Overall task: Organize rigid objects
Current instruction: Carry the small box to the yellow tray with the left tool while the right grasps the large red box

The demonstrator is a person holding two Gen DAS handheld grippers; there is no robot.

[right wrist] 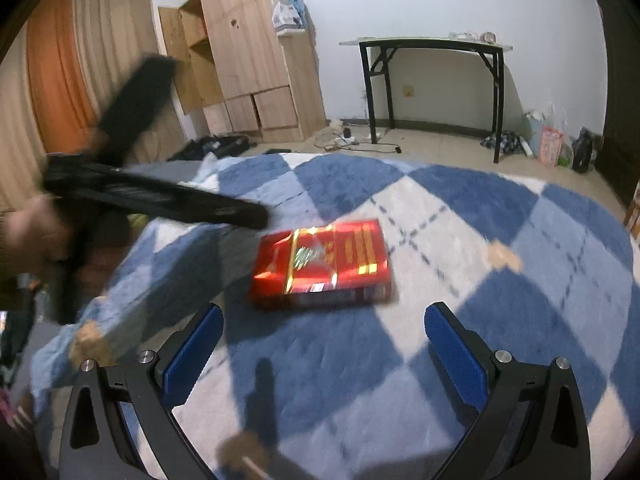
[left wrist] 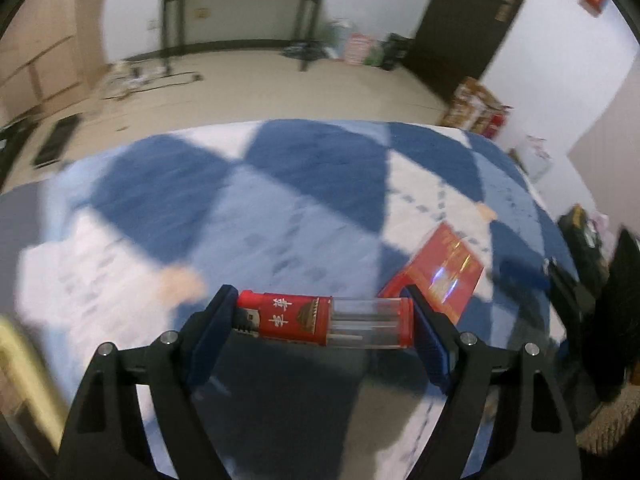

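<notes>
Item one, nearest the lens: your left gripper (left wrist: 324, 322), closed lengthwise on a lighter (left wrist: 325, 322). One pad sits on the metal head, the other on the clear tank's red base. The lighter lies crosswise, apparently lifted off the blanket (left wrist: 280, 208).

Item two: a red box (right wrist: 322, 264), flat on the blanket. Seen from the left wrist it lies just beyond the lighter's tank end, partly behind the finger.

Item three: your right gripper (right wrist: 324, 344), jaws wide apart, holding nothing, just short of the box's near edge.

Handling note: an end-to-end hold on a smooth lighter will likely slip, so keep the squeeze even and carry it level. If the lighter belongs with the box, set it alongside and release only once it rests on the blanket.

Not legible: the left gripper is a dark blur in the right wrist view. The lighter is out of that view. Print on the box is smeared. Both views show motion blur.
</notes>
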